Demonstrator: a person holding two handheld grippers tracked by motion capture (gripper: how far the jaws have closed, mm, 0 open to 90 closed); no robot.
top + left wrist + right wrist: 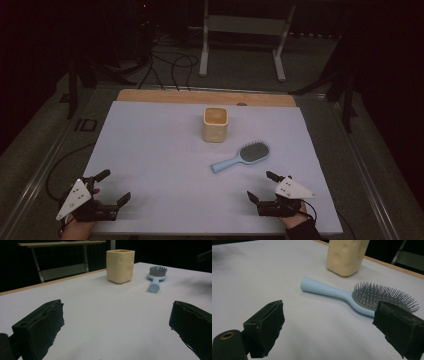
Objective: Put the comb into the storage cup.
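The table (150, 150), covered by a pale sheet with a strip of bare wood along its far edge, carried just two things, and both lay well apart from the grippers at the near edge. The cup (215, 124), a cream, square-sided holder, stood upright toward the far middle, its mouth open and, as far as the high view showed, nothing inside it. The brush (242, 156), a light blue hairbrush with grey bristles facing up, lay flat just beside the cup on its near right side, not touching it, with the handle pointing toward the person's left and the head toward the far right. The left gripper (114, 186) hovered near the front left corner with its jaws spread wide and nothing between them; in its own view the cup (120, 265) and brush (156, 277) sat far ahead across bare sheet. The right gripper (261, 186) sat near the front right, jaws likewise parted and empty, and it was the closer of the two to the brush; in its own view the brush (352, 295) lay just beyond the jaws with the cup (347, 255) behind it. Judged from this, the work looked like putting the brush into the cup, and none of it was done yet: the brush was untouched on the table, not grasped or lifted. Reaching, gripping the handle, lifting, tipping it upright and lowering it into the cup were all left.
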